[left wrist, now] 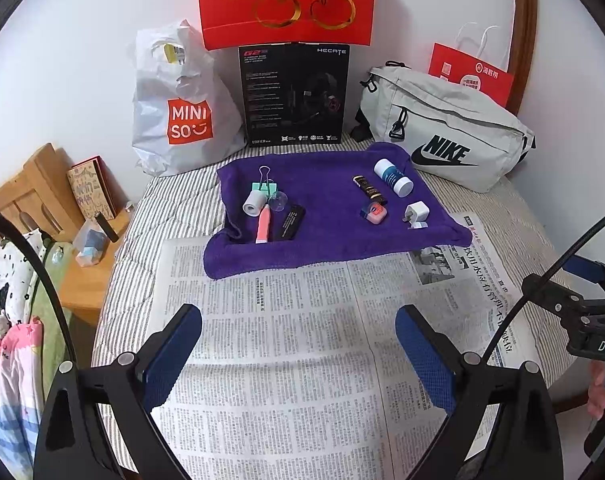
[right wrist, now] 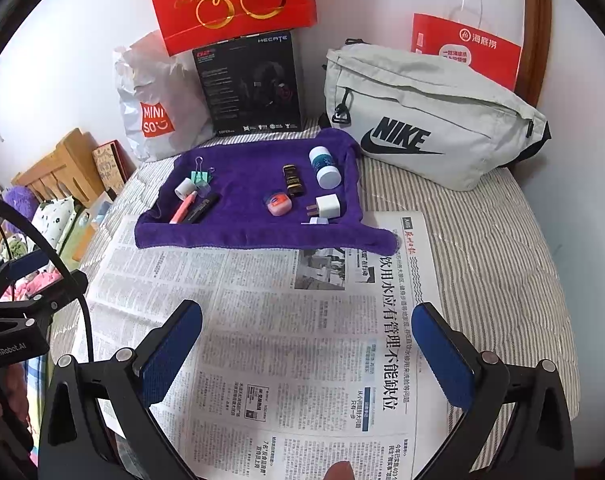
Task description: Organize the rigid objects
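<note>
A purple towel (left wrist: 326, 184) (right wrist: 246, 168) lies on the bed with small objects in two groups. Left group: a green binder clip (left wrist: 265, 184) (right wrist: 201, 174), a white cylinder (left wrist: 253, 202) (right wrist: 185, 188), a pink pen (left wrist: 263, 225) (right wrist: 184, 206) and a black bar (left wrist: 289, 221) (right wrist: 202, 207). Right group: a white-capped bottle (left wrist: 393, 177) (right wrist: 324, 167), a dark tube (left wrist: 369, 189) (right wrist: 293, 179), a pink tin (left wrist: 373, 213) (right wrist: 278, 203) and a white charger (left wrist: 415, 213) (right wrist: 326, 206). My left gripper (left wrist: 298, 354) and right gripper (right wrist: 308, 356) hover open over the newspaper (left wrist: 302, 340) (right wrist: 282, 340), empty.
Against the wall stand a Miniso bag (left wrist: 178, 108) (right wrist: 158, 108), a black headset box (left wrist: 294, 94) (right wrist: 250, 84), red gift bags (left wrist: 286, 0) (right wrist: 466, 48) and a grey Nike pouch (left wrist: 446, 128) (right wrist: 430, 116). A wooden bedside stand (left wrist: 74, 240) sits left of the bed.
</note>
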`<state>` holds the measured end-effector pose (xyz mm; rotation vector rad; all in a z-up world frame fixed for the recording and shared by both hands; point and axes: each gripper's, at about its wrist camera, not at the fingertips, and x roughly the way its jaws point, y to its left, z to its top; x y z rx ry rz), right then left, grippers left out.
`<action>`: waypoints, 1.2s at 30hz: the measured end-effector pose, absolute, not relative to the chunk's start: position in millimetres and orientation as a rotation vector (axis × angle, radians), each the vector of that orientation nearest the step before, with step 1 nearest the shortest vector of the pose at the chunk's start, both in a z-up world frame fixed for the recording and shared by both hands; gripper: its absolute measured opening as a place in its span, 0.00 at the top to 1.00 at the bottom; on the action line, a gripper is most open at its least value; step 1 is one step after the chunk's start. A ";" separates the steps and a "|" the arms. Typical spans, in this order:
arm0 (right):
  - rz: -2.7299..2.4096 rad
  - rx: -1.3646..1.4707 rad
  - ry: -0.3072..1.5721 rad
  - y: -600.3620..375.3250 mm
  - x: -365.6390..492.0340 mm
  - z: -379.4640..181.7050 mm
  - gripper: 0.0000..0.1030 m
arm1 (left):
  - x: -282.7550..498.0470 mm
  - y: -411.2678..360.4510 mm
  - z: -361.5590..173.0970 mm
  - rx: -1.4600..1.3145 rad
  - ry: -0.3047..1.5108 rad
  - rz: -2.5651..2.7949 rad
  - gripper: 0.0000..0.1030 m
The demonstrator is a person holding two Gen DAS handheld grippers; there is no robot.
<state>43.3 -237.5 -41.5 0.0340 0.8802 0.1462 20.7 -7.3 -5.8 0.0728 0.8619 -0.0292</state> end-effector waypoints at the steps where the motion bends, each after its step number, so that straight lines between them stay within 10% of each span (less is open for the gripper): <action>1: 0.146 0.032 0.882 -237.1 43.6 -42.2 0.00 | 20.2 -6.2 -5.7 0.073 0.861 -0.029 0.05; 36: 0.141 0.009 0.867 -233.5 39.5 -38.2 0.00 | 19.4 -4.9 -9.6 0.066 0.871 -0.033 0.05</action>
